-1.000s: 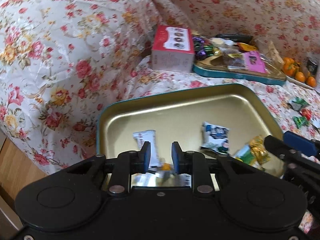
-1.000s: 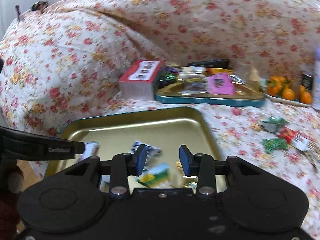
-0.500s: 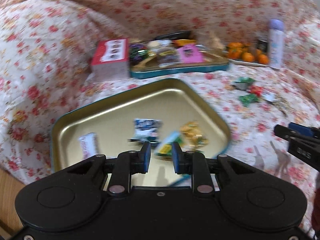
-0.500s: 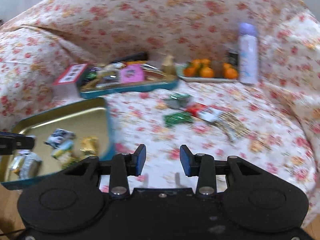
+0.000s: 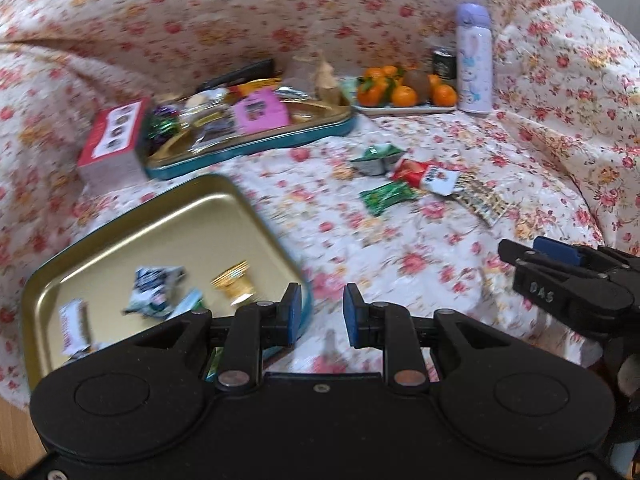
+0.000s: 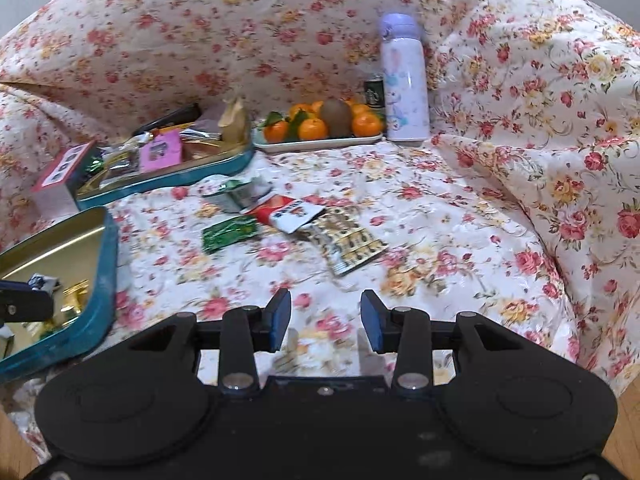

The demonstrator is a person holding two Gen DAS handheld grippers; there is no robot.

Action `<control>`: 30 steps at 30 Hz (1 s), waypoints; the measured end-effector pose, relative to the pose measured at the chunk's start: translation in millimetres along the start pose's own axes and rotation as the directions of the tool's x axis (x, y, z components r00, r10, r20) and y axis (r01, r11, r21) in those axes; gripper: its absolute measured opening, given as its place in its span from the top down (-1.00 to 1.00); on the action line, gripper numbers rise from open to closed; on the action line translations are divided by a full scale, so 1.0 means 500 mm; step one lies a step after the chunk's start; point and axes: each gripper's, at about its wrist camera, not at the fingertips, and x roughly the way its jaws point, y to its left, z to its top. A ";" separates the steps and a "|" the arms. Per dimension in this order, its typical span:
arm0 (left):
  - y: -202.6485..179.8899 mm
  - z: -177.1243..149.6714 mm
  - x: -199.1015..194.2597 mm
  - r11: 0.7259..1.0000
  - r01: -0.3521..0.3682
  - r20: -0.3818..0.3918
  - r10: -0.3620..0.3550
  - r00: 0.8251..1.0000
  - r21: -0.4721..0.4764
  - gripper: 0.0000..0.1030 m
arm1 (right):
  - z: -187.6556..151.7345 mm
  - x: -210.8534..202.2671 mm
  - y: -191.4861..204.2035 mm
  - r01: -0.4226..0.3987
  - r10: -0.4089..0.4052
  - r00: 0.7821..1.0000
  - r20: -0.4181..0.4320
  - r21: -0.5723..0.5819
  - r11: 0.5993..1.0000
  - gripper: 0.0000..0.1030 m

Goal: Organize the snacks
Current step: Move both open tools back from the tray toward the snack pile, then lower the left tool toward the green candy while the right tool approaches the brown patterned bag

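A gold tray with a teal rim point(image 5: 224, 216) lies at the near left and holds several wrapped snacks, among them a blue-white packet point(image 5: 154, 286) and a gold one point(image 5: 236, 284). Loose snacks lie on the floral cloth: a green packet point(image 6: 229, 234), a red-white packet point(image 6: 290, 211), a patterned packet point(image 6: 347, 245) and a green-white one point(image 6: 236, 194). My left gripper point(image 5: 319, 314) is open and empty beside the tray's right edge. My right gripper point(image 6: 325, 320) is open and empty, short of the loose snacks.
A second teal tray point(image 6: 168, 178) full of snacks sits at the back left beside a red-white box point(image 6: 60, 178). A plate of oranges point(image 6: 320, 126), a small can point(image 6: 374, 88) and a lilac bottle point(image 6: 402, 80) stand at the back. Cloth folds rise on the right.
Both grippers have swung right, away from the gold tray toward the loose snacks on the cloth. Both stayed open and empty.
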 end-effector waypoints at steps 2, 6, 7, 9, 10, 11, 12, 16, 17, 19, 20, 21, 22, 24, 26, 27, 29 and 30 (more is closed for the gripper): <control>-0.022 0.012 0.017 1.000 0.004 -0.014 -0.004 1.000 0.013 0.37 | 0.007 0.011 -0.010 -0.003 0.003 1.000 -0.002 -0.002 1.000 0.17; -0.058 0.031 0.060 1.000 0.009 -0.055 -0.008 0.998 0.028 0.37 | 0.022 0.032 -0.020 -0.005 0.005 1.000 0.003 -0.022 1.000 0.13; -0.065 0.035 0.071 1.000 0.007 -0.064 -0.005 0.998 0.031 0.37 | 0.026 0.036 -0.023 -0.006 0.006 1.000 0.008 -0.028 1.000 0.11; -0.075 0.042 0.090 0.999 0.002 -0.078 0.000 0.997 0.037 0.38 | 0.033 0.046 -0.026 -0.004 0.004 1.000 0.011 -0.043 0.999 0.09; -0.079 0.045 0.098 0.999 0.001 -0.084 0.003 0.996 0.039 0.37 | 0.038 0.053 -0.028 -0.005 0.006 1.000 0.010 -0.051 0.999 0.08; -0.081 0.048 0.106 0.999 0.000 -0.090 0.003 0.996 0.041 0.37 | 0.041 0.060 -0.029 -0.007 0.008 1.000 0.008 -0.060 0.998 0.04; -0.082 0.050 0.114 0.999 0.002 -0.096 0.002 0.995 0.041 0.37 | 0.044 0.068 -0.030 -0.009 0.010 1.000 0.006 -0.069 0.998 0.03; -0.083 0.063 0.142 0.999 0.001 -0.116 0.004 0.993 0.044 0.37 | 0.054 0.098 -0.031 -0.010 0.010 1.000 -0.001 -0.108 0.994 0.02; -0.082 0.065 0.148 0.999 0.002 -0.119 0.003 0.993 0.044 0.37 | 0.056 0.105 -0.031 -0.011 0.011 1.000 -0.001 -0.117 0.993 0.01; -0.077 0.069 0.159 0.999 0.007 -0.127 -0.001 0.992 0.042 0.38 | 0.059 0.120 -0.030 -0.016 0.016 1.000 0.000 -0.134 0.991 0.00; -0.075 0.071 0.164 0.999 0.008 -0.129 -0.002 0.992 0.041 0.37 | 0.061 0.126 -0.031 -0.020 0.021 1.000 0.002 -0.142 0.990 -0.03; -0.073 0.074 0.168 0.999 0.010 -0.131 -0.004 0.991 0.042 0.37 | 0.062 0.133 -0.030 -0.026 0.027 1.000 0.005 -0.152 0.988 -0.05; -0.071 0.076 0.172 0.999 0.015 -0.131 -0.009 0.991 0.045 0.37 | 0.063 0.140 -0.029 -0.030 0.032 0.999 0.006 -0.164 0.986 -0.06; -0.069 0.080 0.177 0.998 0.021 -0.130 -0.014 0.991 0.057 0.37 | 0.062 0.153 -0.025 -0.035 0.037 0.999 0.006 -0.191 0.981 -0.06; -0.070 0.084 0.183 0.997 0.024 -0.129 -0.014 0.992 0.075 0.37 | 0.060 0.165 -0.021 -0.037 0.039 0.999 0.006 -0.216 0.976 -0.06; -0.071 0.088 0.187 0.996 0.024 -0.129 -0.013 0.992 0.082 0.37 | 0.058 0.173 -0.020 -0.034 0.037 0.999 0.006 -0.226 0.974 -0.08; -0.072 0.094 0.195 0.996 0.022 -0.133 -0.010 0.991 0.092 0.37 | 0.056 0.183 -0.021 -0.033 0.038 0.999 0.018 -0.233 0.972 -0.11; -0.074 0.098 0.200 0.995 0.021 -0.135 -0.008 0.991 0.097 0.37 | 0.056 0.186 -0.021 -0.035 0.042 0.999 0.024 -0.231 0.972 -0.11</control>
